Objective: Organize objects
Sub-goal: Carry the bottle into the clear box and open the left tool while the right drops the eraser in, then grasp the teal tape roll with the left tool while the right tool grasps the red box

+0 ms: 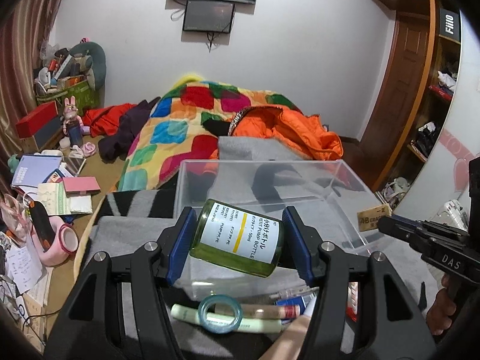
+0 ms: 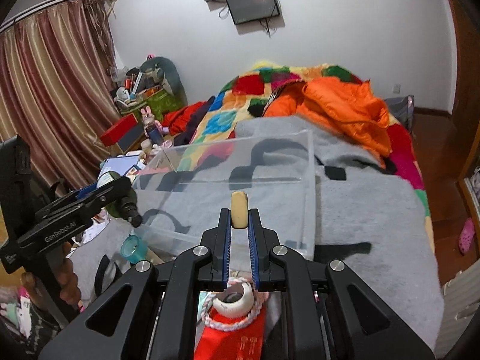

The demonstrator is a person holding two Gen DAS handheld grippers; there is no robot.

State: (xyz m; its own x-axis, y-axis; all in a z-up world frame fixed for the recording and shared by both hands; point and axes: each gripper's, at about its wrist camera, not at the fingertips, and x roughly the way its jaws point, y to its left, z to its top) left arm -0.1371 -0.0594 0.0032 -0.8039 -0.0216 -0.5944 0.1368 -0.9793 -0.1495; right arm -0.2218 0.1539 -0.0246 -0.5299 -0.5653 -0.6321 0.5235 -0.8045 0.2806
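Observation:
My left gripper [image 1: 238,225] is shut on a green pump bottle [image 1: 240,240] with a white label, held tilted between the blue pads, just in front of the near wall of a clear plastic box [image 1: 345,210]. At the right edge, the right gripper [image 1: 382,225] pinches a small beige eraser [image 1: 373,217] beside the box's right corner. In the right wrist view the right gripper [image 2: 239,213] is shut on the eraser [image 2: 239,210], seen edge-on over the clear box [image 2: 246,150]. The left gripper [image 2: 120,192] with the bottle [image 2: 115,207] is at the left.
The box rests on a grey blanket [image 2: 360,210] on a bed with a patchwork quilt [image 1: 168,132] and an orange jacket [image 1: 288,129]. A teal ring [image 1: 220,313] and tubes lie below my left gripper. A white bangle [image 2: 234,300] lies on red cloth. Clutter crowds the left side.

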